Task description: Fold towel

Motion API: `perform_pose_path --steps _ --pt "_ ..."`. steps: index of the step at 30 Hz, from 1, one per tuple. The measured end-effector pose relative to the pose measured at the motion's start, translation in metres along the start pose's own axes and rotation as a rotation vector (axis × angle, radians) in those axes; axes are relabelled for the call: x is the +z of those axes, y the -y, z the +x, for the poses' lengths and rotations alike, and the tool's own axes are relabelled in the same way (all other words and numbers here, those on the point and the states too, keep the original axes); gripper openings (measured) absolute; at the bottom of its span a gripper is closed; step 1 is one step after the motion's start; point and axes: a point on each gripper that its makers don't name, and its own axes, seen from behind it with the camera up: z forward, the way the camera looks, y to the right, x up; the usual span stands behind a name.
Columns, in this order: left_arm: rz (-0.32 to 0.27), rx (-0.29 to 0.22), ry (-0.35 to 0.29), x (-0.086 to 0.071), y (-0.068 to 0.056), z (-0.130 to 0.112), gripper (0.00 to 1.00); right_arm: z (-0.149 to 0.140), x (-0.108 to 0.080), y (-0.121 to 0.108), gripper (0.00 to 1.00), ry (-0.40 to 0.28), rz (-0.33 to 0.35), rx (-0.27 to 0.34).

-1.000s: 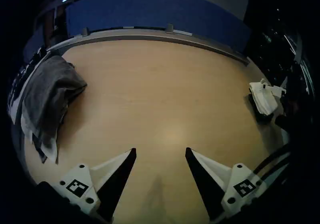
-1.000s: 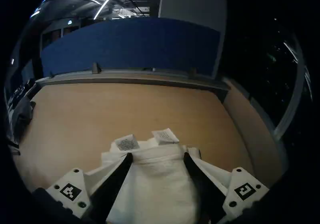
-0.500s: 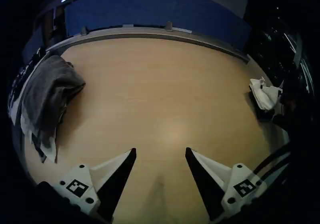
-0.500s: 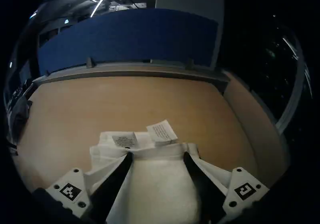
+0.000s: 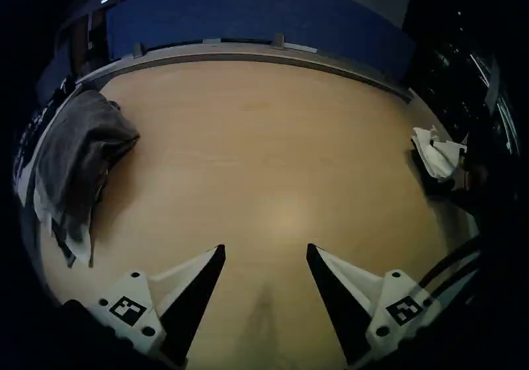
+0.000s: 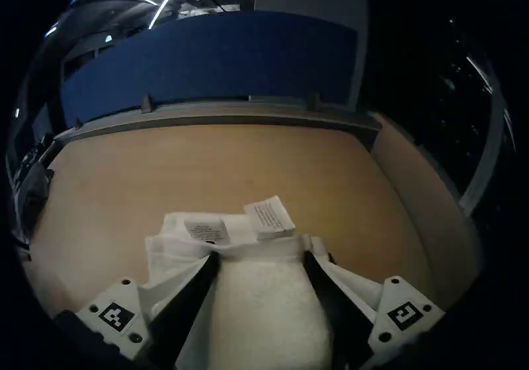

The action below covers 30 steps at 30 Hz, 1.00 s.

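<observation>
Since half a second ago, the white towel [image 6: 264, 304] has spread slightly farther left past the right gripper [image 6: 259, 258], and its two tags have shifted with it. Right gripper view: the jaws stand wide apart, and a thick fold of the towel bulges in the gap between them and spills under the left finger onto the wooden desk [image 6: 198, 172]. Each finger base carries a square black-and-white marker [image 6: 116, 317]. Just beyond the fingertips lie a care tag [image 6: 268, 217] and a second tag [image 6: 206, 229]; their print is too small to read. Left gripper view: the left gripper [image 5: 264, 248] hangs over bare desk with its jaws apart and nothing between them. A grey cloth [image 5: 79, 152] is heaped at the desk's left edge, and the white towel appears at the far right edge. A blue partition [image 5: 264, 13] closes the desk's far side.
</observation>
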Motion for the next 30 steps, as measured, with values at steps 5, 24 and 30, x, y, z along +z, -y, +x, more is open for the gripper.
perform_pose_path --steps 5,24,30 --pt "-0.003 0.004 -0.003 -0.001 -0.001 0.002 0.91 0.015 -0.018 0.007 1.00 -0.041 0.003 -0.008" --pt "-0.014 0.009 -0.010 -0.009 -0.003 0.000 0.91 -0.021 -0.092 0.023 1.00 -0.114 -0.068 -0.002" --pt "-0.012 0.014 -0.009 -0.011 -0.002 -0.003 0.91 -0.046 -0.087 0.017 1.00 -0.076 -0.086 -0.004"
